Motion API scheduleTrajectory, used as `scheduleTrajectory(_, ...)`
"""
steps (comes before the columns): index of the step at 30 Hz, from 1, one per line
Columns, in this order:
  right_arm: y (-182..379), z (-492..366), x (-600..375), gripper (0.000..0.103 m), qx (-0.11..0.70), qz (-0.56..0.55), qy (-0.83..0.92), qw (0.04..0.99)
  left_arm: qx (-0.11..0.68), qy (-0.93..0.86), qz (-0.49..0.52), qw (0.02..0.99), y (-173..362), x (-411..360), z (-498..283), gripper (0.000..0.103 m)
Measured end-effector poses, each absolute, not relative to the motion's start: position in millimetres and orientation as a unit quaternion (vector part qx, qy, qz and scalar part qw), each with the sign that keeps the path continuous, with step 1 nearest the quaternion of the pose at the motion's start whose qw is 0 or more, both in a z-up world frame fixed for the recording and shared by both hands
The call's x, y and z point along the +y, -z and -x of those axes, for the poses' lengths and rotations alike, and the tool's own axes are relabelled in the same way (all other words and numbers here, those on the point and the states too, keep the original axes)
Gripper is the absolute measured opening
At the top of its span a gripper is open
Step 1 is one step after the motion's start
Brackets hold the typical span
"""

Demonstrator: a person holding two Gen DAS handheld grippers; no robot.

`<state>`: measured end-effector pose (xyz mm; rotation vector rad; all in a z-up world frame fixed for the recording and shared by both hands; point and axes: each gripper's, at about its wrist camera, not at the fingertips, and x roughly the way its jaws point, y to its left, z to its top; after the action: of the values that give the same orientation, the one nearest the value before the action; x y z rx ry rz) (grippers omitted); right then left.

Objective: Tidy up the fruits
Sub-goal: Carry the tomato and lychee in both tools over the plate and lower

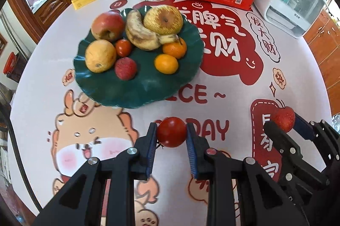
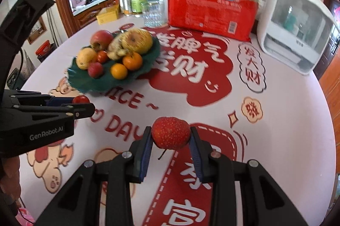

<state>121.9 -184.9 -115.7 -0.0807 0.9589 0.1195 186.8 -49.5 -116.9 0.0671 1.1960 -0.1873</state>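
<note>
Pinching a small red tomato (image 1: 171, 132) between its blue pads, the left gripper (image 1: 171, 134) hangs over the printed tablecloth (image 1: 233, 98), at 6 o'clock from the green plate (image 1: 119, 88). At 3 o'clock from it, the right gripper (image 2: 170, 136) clamps a red speckled fruit (image 2: 170, 133) with its stem hanging down. On the plate lie an apple (image 1: 108, 25), banana (image 1: 139, 34), two oranges (image 1: 166, 63) and other fruit.

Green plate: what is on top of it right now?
On the green plate: a red apple, two pears, banana, tomato, two oranges, one speckled red fruit. Anything beneath them is hidden.
</note>
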Motion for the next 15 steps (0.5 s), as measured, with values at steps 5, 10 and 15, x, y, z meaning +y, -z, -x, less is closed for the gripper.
scheduleTrajectory(5, 91.6, -131.5, -163.6, 0.034, 0.446, 0.053, -0.08, 0.89, 0.549, 0.082, -0.043, 0.831, 91.6, -28.0, -203.9, 0.025)
scheduleTrajectory(10, 65.5, -154.0, -149.2, 0.034, 0.431, 0.045, -0.105, 0.895, 0.54, 0.09, -0.05, 0.835, 61.7, -3.7, -231.6, 0.025)
scheduleTrajectory(15, 30.7, -191.5, -135.5, 0.034, 0.41, 0.024, -0.14, 0.901, 0.527, 0.099, -0.063, 0.842, 35.1, 13.9, -264.2, 0.025)
